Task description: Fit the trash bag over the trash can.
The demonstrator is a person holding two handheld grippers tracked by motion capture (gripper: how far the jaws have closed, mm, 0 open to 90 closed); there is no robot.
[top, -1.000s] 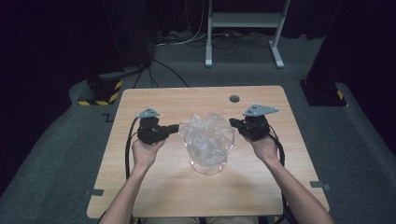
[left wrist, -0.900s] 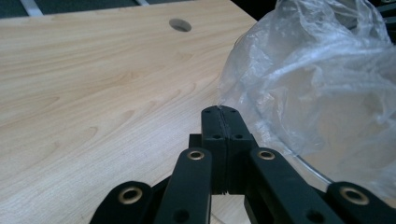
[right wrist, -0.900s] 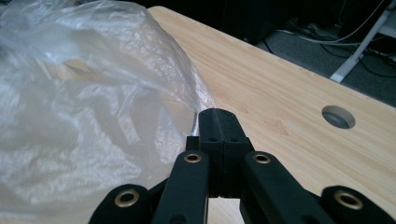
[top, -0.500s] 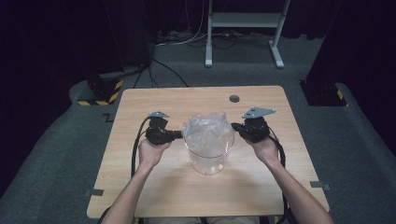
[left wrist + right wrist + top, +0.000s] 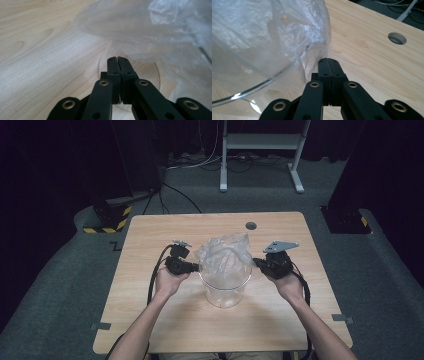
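Note:
A clear round container stands upright in the middle of the wooden table. A crumpled clear plastic bag sits in its mouth and bulges above the rim. My left gripper is at the container's left rim, jaws shut on the bag's thin film. My right gripper is at the right rim, shut on the bag's edge. In the right gripper view the container's rim curves below the bag. Both grippers point inward at the container.
A round cable hole lies in the table near its far edge. A white metal stand and cables lie on the floor behind the table. A black-and-yellow striped block sits at the far left.
My left gripper moved right and down, close against the container's left rim, and the bag narrowed and settled toward the rim. The right gripper stayed where it was.

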